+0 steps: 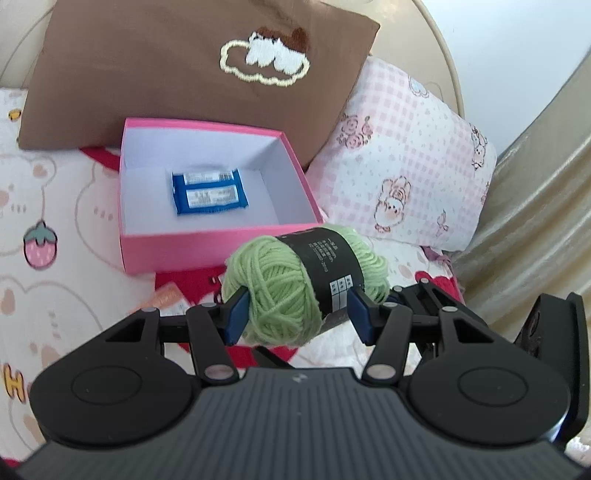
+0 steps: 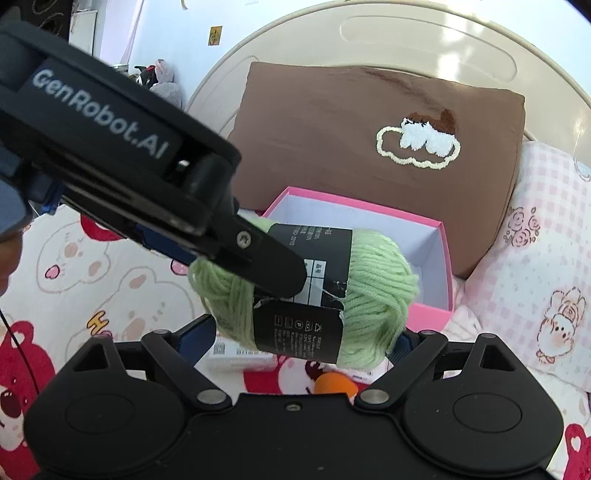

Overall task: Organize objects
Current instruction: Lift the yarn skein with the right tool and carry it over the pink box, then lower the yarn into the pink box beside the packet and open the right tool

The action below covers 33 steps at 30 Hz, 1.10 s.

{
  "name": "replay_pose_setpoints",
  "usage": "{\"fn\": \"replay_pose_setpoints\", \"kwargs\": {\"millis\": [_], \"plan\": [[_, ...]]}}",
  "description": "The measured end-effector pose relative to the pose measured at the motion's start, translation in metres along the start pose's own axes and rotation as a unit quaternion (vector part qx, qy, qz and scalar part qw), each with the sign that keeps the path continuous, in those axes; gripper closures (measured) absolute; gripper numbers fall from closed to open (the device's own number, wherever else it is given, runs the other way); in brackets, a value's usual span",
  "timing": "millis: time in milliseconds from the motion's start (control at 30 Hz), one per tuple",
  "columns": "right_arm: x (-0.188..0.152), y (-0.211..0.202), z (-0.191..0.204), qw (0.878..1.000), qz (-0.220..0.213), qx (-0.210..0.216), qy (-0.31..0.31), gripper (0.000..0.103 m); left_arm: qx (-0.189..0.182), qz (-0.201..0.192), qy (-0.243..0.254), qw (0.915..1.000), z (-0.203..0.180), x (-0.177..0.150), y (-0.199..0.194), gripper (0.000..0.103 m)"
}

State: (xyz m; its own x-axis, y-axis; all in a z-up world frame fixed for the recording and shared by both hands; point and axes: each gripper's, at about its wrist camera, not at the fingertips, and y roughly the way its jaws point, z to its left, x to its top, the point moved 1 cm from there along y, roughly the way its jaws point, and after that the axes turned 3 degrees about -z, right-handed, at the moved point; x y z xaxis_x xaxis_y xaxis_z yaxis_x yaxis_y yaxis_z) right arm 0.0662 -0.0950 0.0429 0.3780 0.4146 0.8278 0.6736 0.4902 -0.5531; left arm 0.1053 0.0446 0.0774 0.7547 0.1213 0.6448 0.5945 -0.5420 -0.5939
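A green yarn ball with a black label hangs above the bed, just in front of an open pink box. My left gripper is shut on it, its blue pads pressing the ball's sides. In the right wrist view the same yarn ball lies lengthwise between the pads of my right gripper, which stand wide and touch its two ends. The left tool's finger crosses in from the upper left. Two blue snack packets lie in the box.
A brown cushion leans behind the box and a pink checked pillow lies to its right. Below is a bear-print bedsheet. An orange object and a small white pack lie under the yarn. A cream headboard closes the back.
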Motion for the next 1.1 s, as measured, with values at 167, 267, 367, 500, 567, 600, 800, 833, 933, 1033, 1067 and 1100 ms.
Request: {"fn": "replay_pose_setpoints", "kwargs": {"millis": [167, 267, 367, 500, 567, 600, 800, 833, 933, 1033, 1067, 1100], "plan": [[0.013, 0.012, -0.005, 1.000, -0.002, 0.006, 0.001, 0.008, 0.013, -0.013, 0.017, 0.9997, -0.002, 0.017, 0.003, 0.047], [0.024, 0.018, -0.010, 1.000, -0.009, 0.003, 0.005, 0.008, 0.011, -0.017, 0.013, 0.9997, 0.000, 0.029, 0.006, 0.047], [0.033, 0.026, -0.019, 1.000, -0.014, 0.011, 0.018, 0.008, 0.013, -0.030, 0.013, 0.9994, 0.000, 0.041, 0.008, 0.047], [0.043, 0.042, -0.037, 0.998, -0.009, 0.030, 0.054, 0.008, 0.015, -0.034, 0.020, 0.9991, 0.000, 0.055, 0.018, 0.047], [0.048, 0.049, -0.046, 0.997, -0.009, 0.033, 0.068, 0.008, 0.011, -0.030, 0.015, 0.9994, 0.001, 0.062, 0.025, 0.049], [0.050, 0.052, -0.051, 0.996, -0.009, 0.035, 0.075, 0.008, 0.012, -0.032, 0.029, 0.9990, -0.002, 0.066, 0.029, 0.050], [0.060, 0.058, -0.072, 0.994, -0.016, 0.040, 0.097, 0.008, 0.020, -0.033, 0.077, 0.9963, -0.017, 0.080, 0.043, 0.050], [0.062, 0.059, -0.074, 0.995, -0.016, 0.037, 0.093, 0.008, 0.022, -0.032, 0.078, 0.9962, -0.018, 0.082, 0.045, 0.050], [0.068, 0.064, -0.080, 0.996, -0.015, 0.032, 0.087, 0.008, 0.026, -0.031, 0.074, 0.9964, -0.019, 0.090, 0.053, 0.050], [0.071, 0.071, -0.088, 0.995, -0.014, 0.036, 0.091, 0.010, 0.021, -0.027, 0.058, 0.9977, -0.012, 0.097, 0.062, 0.049], [0.072, 0.074, -0.092, 0.995, -0.013, 0.042, 0.094, 0.012, 0.016, -0.025, 0.048, 0.9984, -0.008, 0.099, 0.065, 0.047], [0.073, 0.078, -0.096, 0.994, -0.010, 0.049, 0.098, 0.016, 0.014, -0.022, 0.033, 0.9991, -0.002, 0.101, 0.068, 0.047]]}}
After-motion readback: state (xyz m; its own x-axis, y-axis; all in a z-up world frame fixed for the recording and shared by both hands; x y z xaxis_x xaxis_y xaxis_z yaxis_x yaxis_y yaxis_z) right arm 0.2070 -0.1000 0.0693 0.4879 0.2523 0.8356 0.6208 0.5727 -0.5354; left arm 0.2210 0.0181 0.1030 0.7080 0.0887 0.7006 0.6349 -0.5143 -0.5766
